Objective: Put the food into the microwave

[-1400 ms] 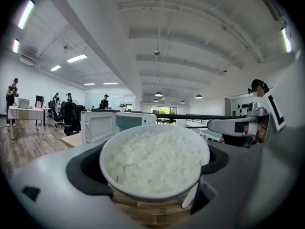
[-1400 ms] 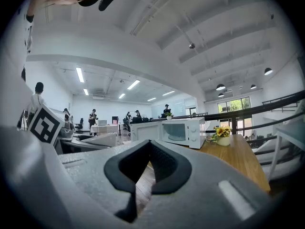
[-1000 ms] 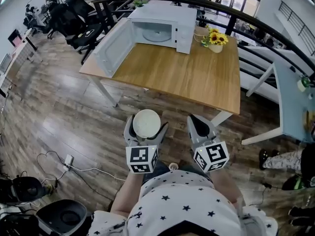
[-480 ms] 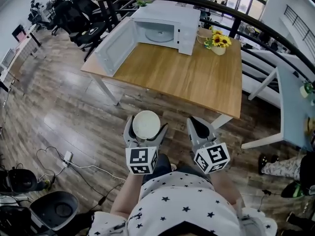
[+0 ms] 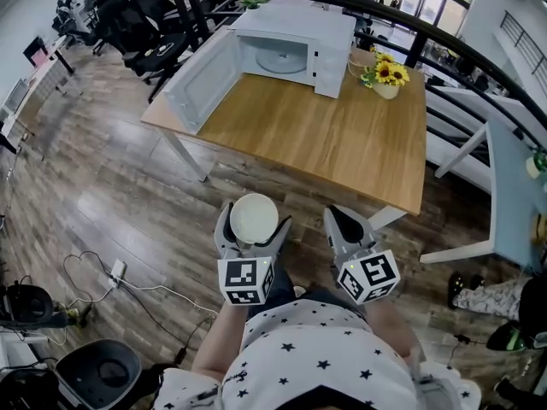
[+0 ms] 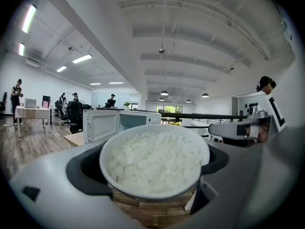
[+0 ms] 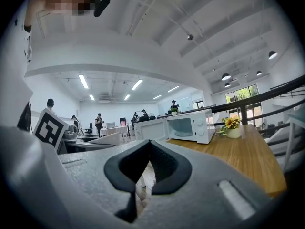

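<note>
A white bowl of rice [image 5: 254, 217] [image 6: 155, 162] sits between the jaws of my left gripper [image 5: 253, 225], which is shut on it, held over the floor short of the table. My right gripper [image 5: 346, 223] [image 7: 148, 149] is beside it, shut and holding nothing. The white microwave [image 5: 291, 47] [image 7: 186, 126] stands at the far side of the wooden table [image 5: 342, 139], its door [image 5: 199, 79] swung wide open to the left and its glass turntable [image 5: 282, 57] bare.
A pot of sunflowers [image 5: 386, 78] stands right of the microwave. Black office chairs [image 5: 141, 24] are beyond the table's left end. A dark railing [image 5: 444, 37] runs behind it. Cables and a power strip [image 5: 115, 273] lie on the wood floor at the left.
The view has drawn slightly nearer the table. The left gripper still holds the bowl, and both grippers keep the same pose.
</note>
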